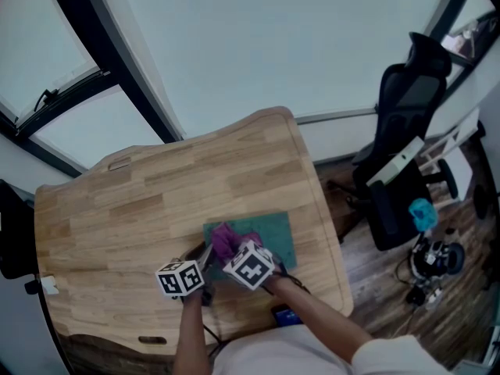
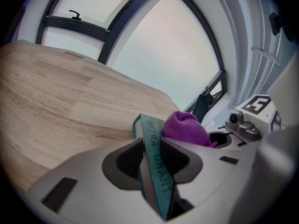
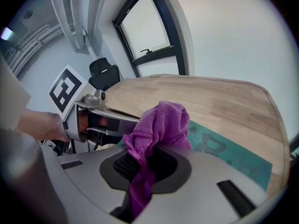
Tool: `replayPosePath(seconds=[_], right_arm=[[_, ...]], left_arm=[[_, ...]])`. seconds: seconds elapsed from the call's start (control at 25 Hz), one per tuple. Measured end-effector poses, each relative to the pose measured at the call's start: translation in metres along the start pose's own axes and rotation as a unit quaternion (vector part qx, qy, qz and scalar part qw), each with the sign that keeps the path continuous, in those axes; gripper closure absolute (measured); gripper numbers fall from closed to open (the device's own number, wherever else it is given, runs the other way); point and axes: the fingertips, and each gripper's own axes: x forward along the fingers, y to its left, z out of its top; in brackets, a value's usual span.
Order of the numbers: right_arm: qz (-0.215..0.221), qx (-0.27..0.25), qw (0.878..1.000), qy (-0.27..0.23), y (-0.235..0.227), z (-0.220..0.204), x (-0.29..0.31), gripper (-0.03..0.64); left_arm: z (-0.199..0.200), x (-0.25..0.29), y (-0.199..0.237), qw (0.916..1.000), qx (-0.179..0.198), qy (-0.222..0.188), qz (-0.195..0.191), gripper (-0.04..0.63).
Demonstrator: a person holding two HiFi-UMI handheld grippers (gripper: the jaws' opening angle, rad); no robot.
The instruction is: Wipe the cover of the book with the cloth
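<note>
Your left gripper [image 2: 152, 148] jaws pinch book [image 2: 147, 129] spine, right gripper [image 3: 152, 153] jaws pinch cloth [image 3: 161, 122]; hard wiping may twist book loose

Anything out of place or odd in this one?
Nothing stands out: the left tool clamps the spine of the teal book, and the right tool holds the purple cloth bunched over its cover.

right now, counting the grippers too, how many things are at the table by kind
book: 1
cloth: 1
hand-held gripper: 2 (left hand-held gripper clamped on the book, right hand-held gripper clamped on the cloth)
total: 4
</note>
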Motion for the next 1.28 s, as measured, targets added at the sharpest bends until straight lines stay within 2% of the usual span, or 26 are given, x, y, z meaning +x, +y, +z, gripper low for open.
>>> replayPosePath(seconds=[0.24, 0.56, 0.8, 0.92, 1.04, 1.28], right_arm=[[0.009, 0.0, 1.0, 0.006, 0.009, -0.005, 0.0, 0.575], [0.082, 0.021, 0.995, 0.057, 0.039, -0.016, 0.001, 0.575], [0.065, 0.011, 0.995, 0.079, 0.026, -0.024, 0.007, 0.575], [0.09, 0.02, 0.992, 0.08, 0.037, -0.022, 0.006, 0.575], [0.082, 0.018, 0.991, 0.101, 0.031, -0.03, 0.007, 0.575], [0.097, 0.017, 0.989, 0.112, 0.034, -0.034, 0.008, 0.575]], left_arm=[[0.001, 0.0, 0.0, 1.0, 0.002, 0.0, 0.0, 0.48], [0.0, 0.0, 0.001, 1.0, 0.006, 0.001, 0.004, 0.48], [0.0, 0.0, 0.001, 1.0, 0.006, 0.0, 0.004, 0.48], [0.0, 0.0, 0.001, 1.0, 0.005, 0.0, 0.003, 0.48], [0.0, 0.0, 0.001, 1.0, 0.004, 0.0, 0.004, 0.48], [0.0, 0.0, 0.001, 1.0, 0.003, 0.0, 0.005, 0.48]])
